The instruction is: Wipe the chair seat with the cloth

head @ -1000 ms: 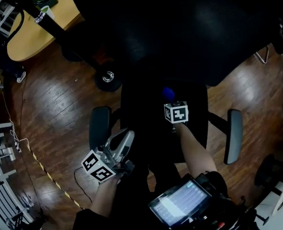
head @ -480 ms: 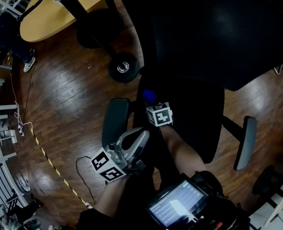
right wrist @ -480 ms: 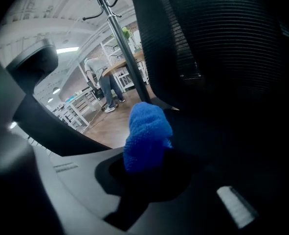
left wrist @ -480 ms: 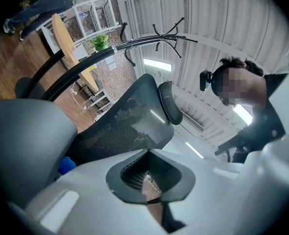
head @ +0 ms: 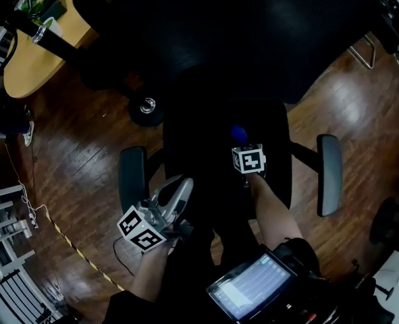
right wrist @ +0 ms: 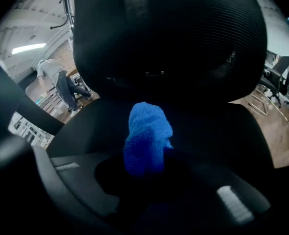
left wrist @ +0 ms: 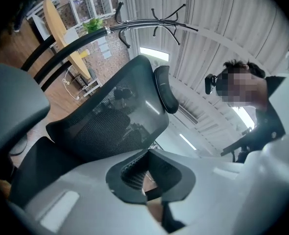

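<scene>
A black office chair fills the head view, its seat [head: 206, 154] under the mesh backrest [head: 240, 32]. My right gripper [head: 240, 142] is low over the middle of the seat, shut on a blue cloth [head: 237, 134] that bulges out past its tips. In the right gripper view the blue cloth [right wrist: 146, 138] sticks out over the dark seat [right wrist: 222, 126], facing the backrest [right wrist: 164, 38]. My left gripper [head: 175, 193] hovers off the seat's front left corner, near the left armrest [head: 131, 177]. Its jaws are shut with nothing between them, and the left gripper [left wrist: 148, 166] tilts up toward the backrest [left wrist: 110, 116].
The right armrest [head: 328, 174] flanks the seat. A chair caster [head: 147, 105] and a wooden table [head: 23, 66] lie at the upper left on the wood floor. Striped tape [head: 71, 248] runs across the floor at lower left. A screen device [head: 250, 290] sits at my chest. A coat stand [left wrist: 154, 26] rises behind.
The right gripper has carried the cloth from the seat's left edge, by the left armrest, back to the middle of the seat. The left gripper has stayed shut.
</scene>
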